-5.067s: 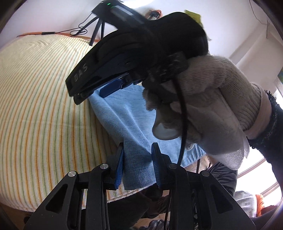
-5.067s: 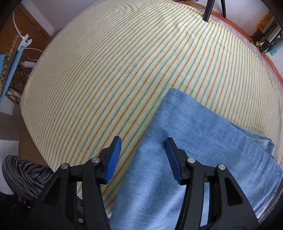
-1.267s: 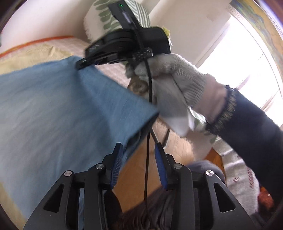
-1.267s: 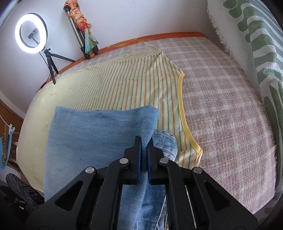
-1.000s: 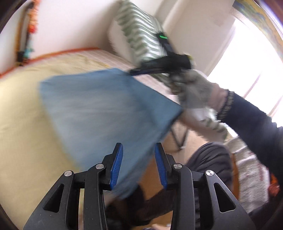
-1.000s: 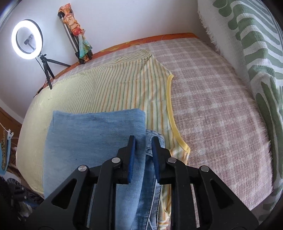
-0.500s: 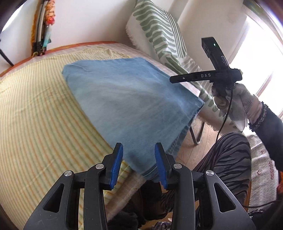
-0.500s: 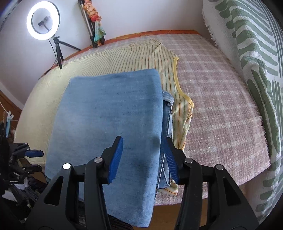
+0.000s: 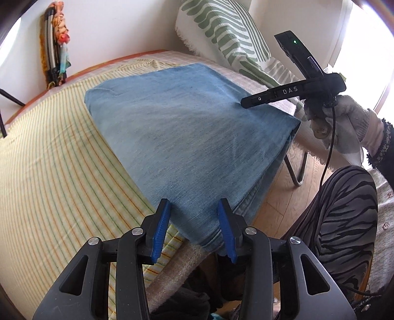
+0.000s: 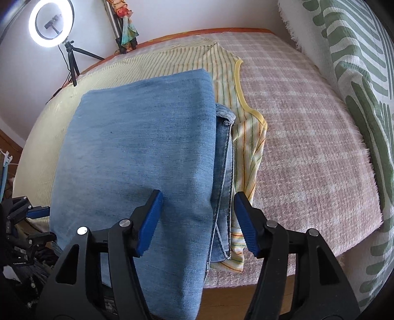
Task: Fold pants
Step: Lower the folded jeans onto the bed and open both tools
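Note:
Light blue denim pants [image 9: 192, 133] lie folded on the bed, the top layer flat over the waistband part [image 10: 224, 152], which sticks out at the right. My left gripper [image 9: 194, 226] hovers at the near corner hanging over the bed's edge. Its jaws are opening, the denim corner lies between them, and the pads do not press it. My right gripper [image 10: 198, 216] is over the pants' right edge, its jaws opening with cloth below them and nothing gripped. In the left wrist view the right gripper [image 9: 246, 101] is held by a gloved hand [image 9: 344, 123] above the far corner.
A yellow striped sheet [image 9: 49, 160] lies under the pants on a pink plaid cover [image 10: 307, 147]. A green-patterned cushion [image 10: 357, 73] stands at the right. A ring light [image 10: 50, 23] on a tripod is behind the bed. The person's striped leg [image 9: 344, 221] and wooden floor [image 9: 278, 197] are beside it.
The right jaws opened and let go of the denim fold, which now lies flat on the bed. Both grippers drew back toward the bed's edge, and the left one sank toward the near corner.

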{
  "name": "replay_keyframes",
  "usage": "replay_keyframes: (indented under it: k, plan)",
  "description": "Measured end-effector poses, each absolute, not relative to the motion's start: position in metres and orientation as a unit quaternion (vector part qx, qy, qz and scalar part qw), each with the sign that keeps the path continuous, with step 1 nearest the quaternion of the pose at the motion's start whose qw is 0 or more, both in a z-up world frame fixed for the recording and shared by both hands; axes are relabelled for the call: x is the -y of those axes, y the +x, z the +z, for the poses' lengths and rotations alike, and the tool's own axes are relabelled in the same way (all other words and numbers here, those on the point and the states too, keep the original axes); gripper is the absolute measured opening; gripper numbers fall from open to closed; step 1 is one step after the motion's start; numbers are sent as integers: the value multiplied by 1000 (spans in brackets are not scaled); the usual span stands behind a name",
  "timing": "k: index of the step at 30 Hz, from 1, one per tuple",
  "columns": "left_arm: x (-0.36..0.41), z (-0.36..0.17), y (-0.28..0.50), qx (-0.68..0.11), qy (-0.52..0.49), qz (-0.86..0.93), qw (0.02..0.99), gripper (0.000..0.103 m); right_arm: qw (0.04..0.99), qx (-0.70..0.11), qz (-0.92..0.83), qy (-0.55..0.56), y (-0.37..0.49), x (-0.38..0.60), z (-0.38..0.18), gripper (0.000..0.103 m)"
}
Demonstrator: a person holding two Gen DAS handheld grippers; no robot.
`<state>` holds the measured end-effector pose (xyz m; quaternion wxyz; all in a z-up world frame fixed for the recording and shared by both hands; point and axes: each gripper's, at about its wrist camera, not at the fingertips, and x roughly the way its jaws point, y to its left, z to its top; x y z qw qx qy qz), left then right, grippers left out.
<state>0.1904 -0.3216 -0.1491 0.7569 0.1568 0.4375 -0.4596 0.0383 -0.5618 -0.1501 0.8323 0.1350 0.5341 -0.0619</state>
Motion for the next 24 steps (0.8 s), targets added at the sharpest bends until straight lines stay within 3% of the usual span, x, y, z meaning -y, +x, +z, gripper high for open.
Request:
replay_keyframes:
  k: [6, 12, 15, 19, 24]
  plan:
    - [319, -147, 192, -438, 161, -455, 758, 51, 831, -537, -55, 131, 41, 563, -149, 63]
    - [318, -145, 198, -440, 156, -453, 759, 54, 834, -534, -43, 132, 45, 565, -147, 63]
    - [307, -139, 213, -455, 107, -454, 759, 57, 839, -520, -34, 155, 46, 572, -143, 64]
    - [295, -137, 235, -476, 47, -451, 754, 61, 844, -505, -18, 180, 46, 579, -141, 78]
    - [290, -142, 255, -504, -15, -451, 737, 62, 842, -497, 4, 209, 50, 585, -145, 79]
